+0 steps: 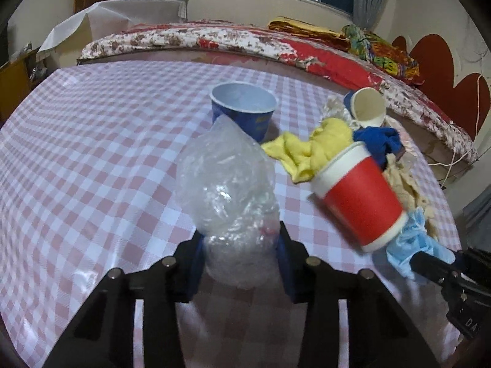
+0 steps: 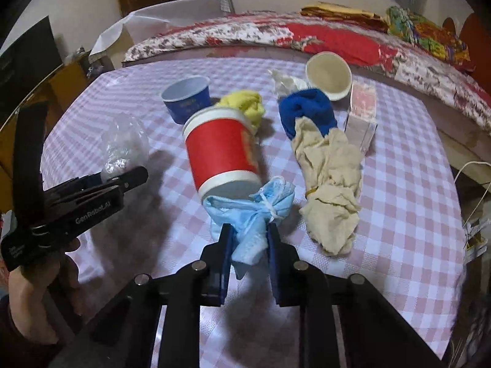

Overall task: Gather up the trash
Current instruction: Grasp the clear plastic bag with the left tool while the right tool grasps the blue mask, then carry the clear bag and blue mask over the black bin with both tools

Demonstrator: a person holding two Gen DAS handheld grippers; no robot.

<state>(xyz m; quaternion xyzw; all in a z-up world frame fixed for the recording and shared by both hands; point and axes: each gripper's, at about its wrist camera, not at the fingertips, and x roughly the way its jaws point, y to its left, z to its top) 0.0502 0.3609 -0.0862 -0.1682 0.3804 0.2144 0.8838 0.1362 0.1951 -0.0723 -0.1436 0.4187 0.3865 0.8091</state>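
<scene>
Left tool (image 2: 122, 181) marked "GenRobot.AI", gripping bag (image 1: 227, 190)

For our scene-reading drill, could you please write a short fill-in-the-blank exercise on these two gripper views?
1. The left gripper is shut on a crumpled clear ____ bag.
2. The right gripper pinches a light blue face ____.
3. The red cup lies on its ____.
4. The blue cup stands ____ on the table.

Missing words: plastic; mask; side; upright

Black left gripper (image 1: 242, 263), blue pads, silver screws, white "GenRobot.AI" lettering
</scene>
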